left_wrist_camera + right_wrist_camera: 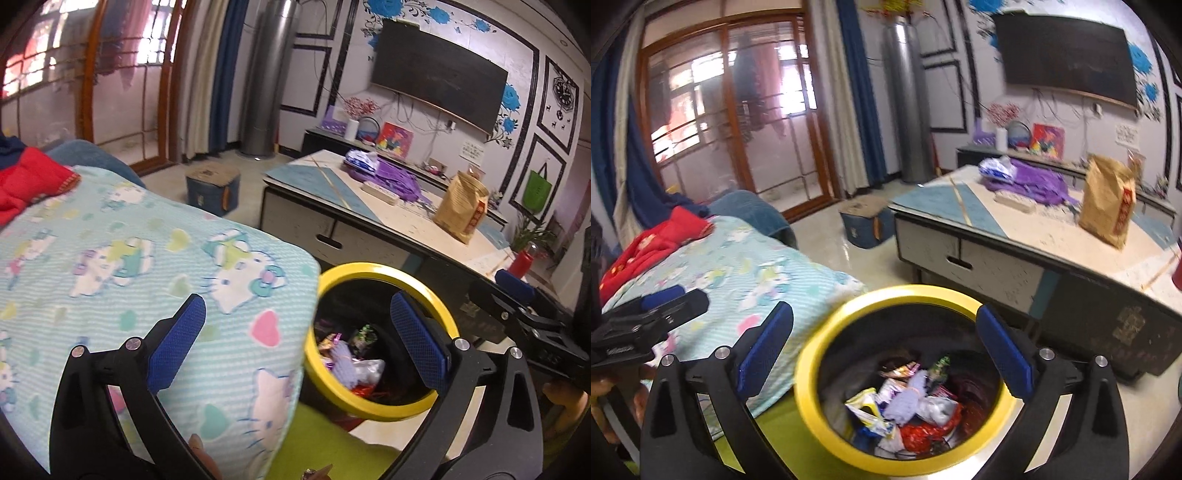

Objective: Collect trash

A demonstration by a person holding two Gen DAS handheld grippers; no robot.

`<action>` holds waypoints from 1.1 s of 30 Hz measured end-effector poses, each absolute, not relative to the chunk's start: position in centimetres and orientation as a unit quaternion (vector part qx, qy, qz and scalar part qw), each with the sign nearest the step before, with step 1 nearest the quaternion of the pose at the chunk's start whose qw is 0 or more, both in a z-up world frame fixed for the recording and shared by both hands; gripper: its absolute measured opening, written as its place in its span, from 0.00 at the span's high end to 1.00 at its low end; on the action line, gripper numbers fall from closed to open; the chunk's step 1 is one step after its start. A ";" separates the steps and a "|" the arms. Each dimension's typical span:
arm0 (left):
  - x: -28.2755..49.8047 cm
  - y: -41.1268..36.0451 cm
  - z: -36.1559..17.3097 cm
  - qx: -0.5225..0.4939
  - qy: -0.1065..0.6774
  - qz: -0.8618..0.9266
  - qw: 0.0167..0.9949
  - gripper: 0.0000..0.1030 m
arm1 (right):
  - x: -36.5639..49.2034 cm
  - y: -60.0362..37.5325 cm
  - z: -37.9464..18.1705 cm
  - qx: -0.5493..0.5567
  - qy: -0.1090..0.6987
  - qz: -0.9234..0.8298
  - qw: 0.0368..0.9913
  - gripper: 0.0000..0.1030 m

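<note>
A black trash bin with a yellow rim [812,402] stands on the floor beside the bed, holding several crumpled wrappers [905,410]. My right gripper [884,350] hangs above the bin, open, nothing between its blue pads. In the left wrist view the same bin [369,267] sits at lower centre with wrappers [351,362] inside. My left gripper [295,339] is open and empty, one pad over the blanket, the other over the bin. The right gripper [524,295] shows at the right edge of that view; the left gripper [657,306] shows at the left of the right wrist view.
A bed with a cartoon-cat blanket [110,258] and red clothes [26,184] lies to the left. A low table [1015,236] holds a brown paper bag [1108,199] and purple cloth [1030,184]. A blue stool [866,221] stands on the floor; a green mat [783,446] lies under the bin.
</note>
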State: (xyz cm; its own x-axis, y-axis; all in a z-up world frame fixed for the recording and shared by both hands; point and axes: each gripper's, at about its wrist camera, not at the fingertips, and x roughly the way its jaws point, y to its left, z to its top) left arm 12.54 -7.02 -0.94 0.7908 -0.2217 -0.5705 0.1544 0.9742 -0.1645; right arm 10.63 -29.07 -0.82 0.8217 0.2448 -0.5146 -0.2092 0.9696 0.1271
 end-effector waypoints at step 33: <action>2.5 -2.9 0.5 -0.022 0.196 -0.036 0.980 0.11 | 3.1 -23.6 -0.1 -0.005 0.133 0.125 0.983 0.06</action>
State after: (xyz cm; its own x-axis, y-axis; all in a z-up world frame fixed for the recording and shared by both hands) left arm 2.50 -2.93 0.50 0.9208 -0.0796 -0.3817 0.0627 0.9964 -0.0566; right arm 3.09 -23.55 -0.09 0.9335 0.2439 -0.2627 -0.2468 0.9688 0.0226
